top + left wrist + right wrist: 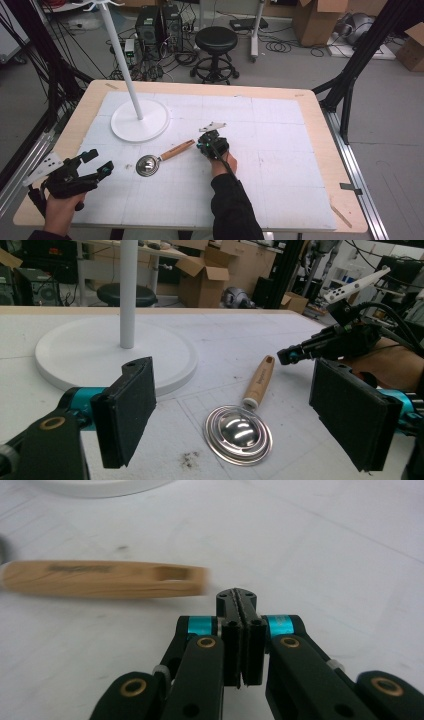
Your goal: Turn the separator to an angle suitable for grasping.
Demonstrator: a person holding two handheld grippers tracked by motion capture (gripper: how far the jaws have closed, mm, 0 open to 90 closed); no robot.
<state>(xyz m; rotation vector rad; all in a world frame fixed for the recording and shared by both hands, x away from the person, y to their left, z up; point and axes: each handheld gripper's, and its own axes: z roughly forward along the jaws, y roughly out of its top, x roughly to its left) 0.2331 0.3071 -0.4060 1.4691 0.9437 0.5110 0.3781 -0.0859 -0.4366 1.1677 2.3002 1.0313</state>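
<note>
resting on the white mat of the tabletop (310, 107), the ladle (159, 158) lies flat with its round metal bowl (238, 434) facing up and its wooden handle (259, 381) pointing away toward the far right in the high view. we note a few dark crumbs (189, 457) on the mat just beside the bowl.

we see the right claw (201, 144) low over the mat, just beside the free end of the handle. in the right gripper view its two black pads are pressed together with nothing between them, and the handle (102, 579) lies crosswise just ahead of the tips, close to them but apart. that handle appears blurred in this view.

we see the left claw (100, 164) near the front left corner of the tabletop, well apart from the ladle. its pads (127, 412) stand spread wide and empty; in the left gripper view the ladle bowl lies on the mat beyond and between them, untouched.

a white stand (139, 119) with a round base and upright pole sits on the mat behind the ladle, apart from it.
</note>
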